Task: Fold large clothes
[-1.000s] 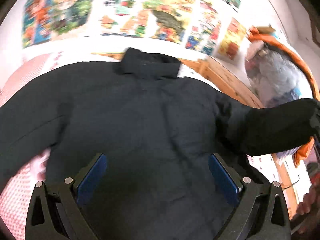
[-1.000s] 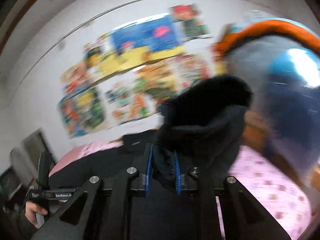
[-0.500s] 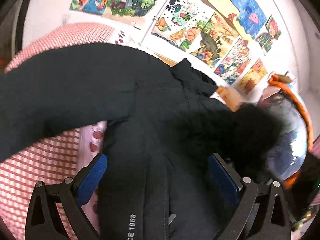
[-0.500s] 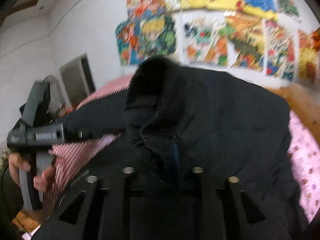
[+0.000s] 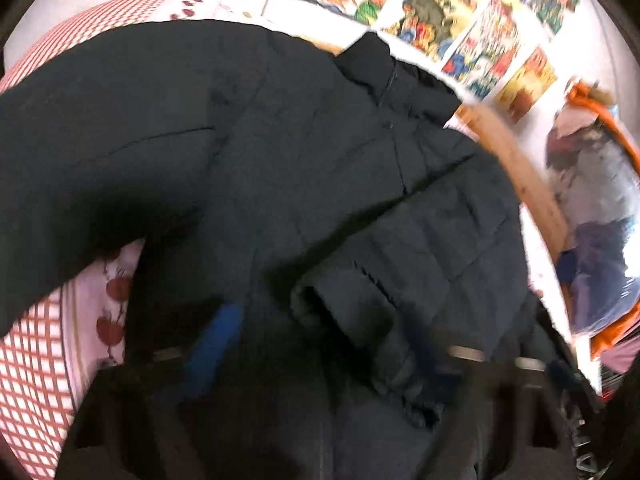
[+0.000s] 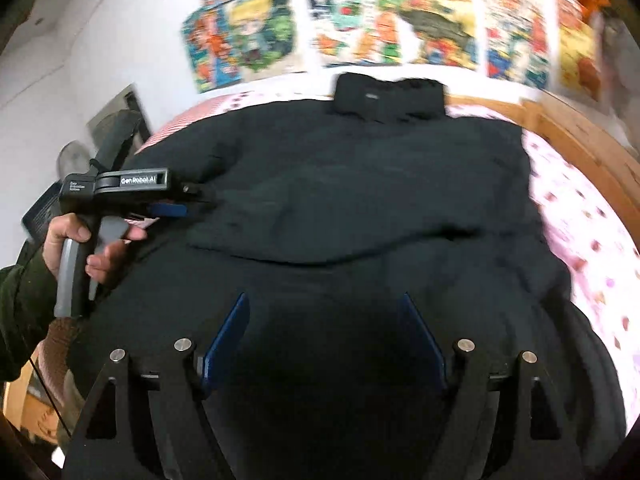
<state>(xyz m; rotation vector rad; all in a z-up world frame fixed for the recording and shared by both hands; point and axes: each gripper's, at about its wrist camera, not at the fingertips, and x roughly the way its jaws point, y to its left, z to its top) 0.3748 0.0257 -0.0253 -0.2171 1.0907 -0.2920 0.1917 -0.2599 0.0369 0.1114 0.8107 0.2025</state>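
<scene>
A large black padded jacket lies flat on the bed, collar toward the wall. Its right sleeve is folded across the chest, cuff near the middle. The left sleeve lies spread out to the left. My right gripper is open and empty above the jacket's lower part. My left gripper is blurred, open, low over the jacket next to the folded cuff; it also shows in the right wrist view at the jacket's left side, held by a hand.
The bed has a pink patterned sheet and a red checked cover. A wooden bed frame runs along the right. An orange-rimmed basket of clothes stands beyond it. Colourful posters cover the wall.
My right gripper carried the right sleeve across the jacket, let it go and opened. The sleeve now lies folded on the chest. My left gripper moved in closer over the jacket.
</scene>
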